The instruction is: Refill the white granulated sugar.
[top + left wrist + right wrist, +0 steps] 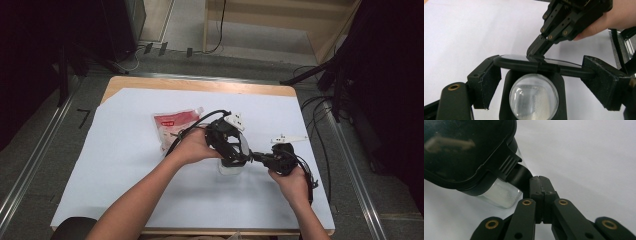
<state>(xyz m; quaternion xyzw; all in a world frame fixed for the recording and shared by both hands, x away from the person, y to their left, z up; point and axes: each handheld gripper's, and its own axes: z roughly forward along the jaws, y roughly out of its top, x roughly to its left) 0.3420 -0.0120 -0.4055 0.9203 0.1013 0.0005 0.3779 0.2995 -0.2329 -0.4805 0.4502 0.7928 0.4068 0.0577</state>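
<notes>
Two grippers (231,150) (256,157), one lidded clear container (230,167), one red pouch (172,127)

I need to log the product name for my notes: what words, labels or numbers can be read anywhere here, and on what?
None can be read.
Red and white pouch: has a red label patch with white marks, too small and blurred to read.
Clear container and its black lid: no print visible.

A small clear glass jar (534,97) with fine white grains inside stands near the middle of the white-covered table, just beside a red-and-white pouch, its glossy black hinged lid (541,65) swung up off the round mouth and tilted, clasp tab (520,175) sticking out
</notes>
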